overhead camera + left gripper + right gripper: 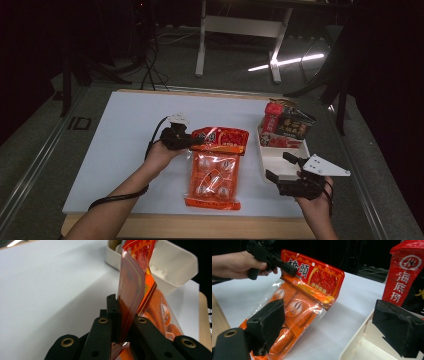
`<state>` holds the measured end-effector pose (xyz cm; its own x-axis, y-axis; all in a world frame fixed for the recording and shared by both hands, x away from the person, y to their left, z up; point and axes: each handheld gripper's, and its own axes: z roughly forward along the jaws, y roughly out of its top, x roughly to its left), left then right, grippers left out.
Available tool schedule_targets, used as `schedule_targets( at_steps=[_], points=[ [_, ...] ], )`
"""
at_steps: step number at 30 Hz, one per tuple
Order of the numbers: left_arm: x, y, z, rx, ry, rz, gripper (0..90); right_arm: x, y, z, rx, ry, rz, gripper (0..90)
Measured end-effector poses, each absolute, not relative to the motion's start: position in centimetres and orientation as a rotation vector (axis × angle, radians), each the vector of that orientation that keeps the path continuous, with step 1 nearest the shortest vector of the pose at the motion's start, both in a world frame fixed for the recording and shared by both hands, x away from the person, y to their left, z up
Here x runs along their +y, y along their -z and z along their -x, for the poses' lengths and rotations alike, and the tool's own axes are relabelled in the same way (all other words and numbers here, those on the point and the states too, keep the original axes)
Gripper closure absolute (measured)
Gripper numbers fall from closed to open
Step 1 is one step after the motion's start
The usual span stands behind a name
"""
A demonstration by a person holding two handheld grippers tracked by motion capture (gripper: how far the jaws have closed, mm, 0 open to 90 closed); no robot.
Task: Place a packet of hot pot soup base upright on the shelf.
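pinching orange snack bag [215,170] top edge: l tool [192,140]; r tool [286,166] agape nr tray [272,161]

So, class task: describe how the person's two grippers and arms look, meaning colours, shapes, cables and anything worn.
Both are black. The left gripper carries a small white block on top and trails a black cable that loops round the bare forearm. The right gripper bears a grey three-cornered plate, and its jaws end in thick black foam pads. Brass-coloured rivets mark the jaw arms. No sleeves show.

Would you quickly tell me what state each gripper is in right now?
Left gripper: shut on the orange snack bag, at its top edge.
Right gripper: open, holding nothing, beside the white tray.
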<state>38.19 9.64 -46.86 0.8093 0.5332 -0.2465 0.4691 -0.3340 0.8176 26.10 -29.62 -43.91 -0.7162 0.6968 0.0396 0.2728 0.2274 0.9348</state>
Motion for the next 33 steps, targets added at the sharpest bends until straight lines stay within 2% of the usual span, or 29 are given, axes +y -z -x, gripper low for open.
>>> schedule_targets(
  at_steps=[18, 33],
  points=[
    [9.9, 45.0, -35.9, 0.653, -0.084, -1.94, 89.9, -26.3, 42.7, -29.6, 2.203, -1.509, -0.841, 13.9],
    [10.0, 43.6, -33.6, 0.559, -0.095, -1.911, 89.9, -24.4, 41.7, -30.2, 2.252, -1.555, -0.796, 15.5]
  ],
)
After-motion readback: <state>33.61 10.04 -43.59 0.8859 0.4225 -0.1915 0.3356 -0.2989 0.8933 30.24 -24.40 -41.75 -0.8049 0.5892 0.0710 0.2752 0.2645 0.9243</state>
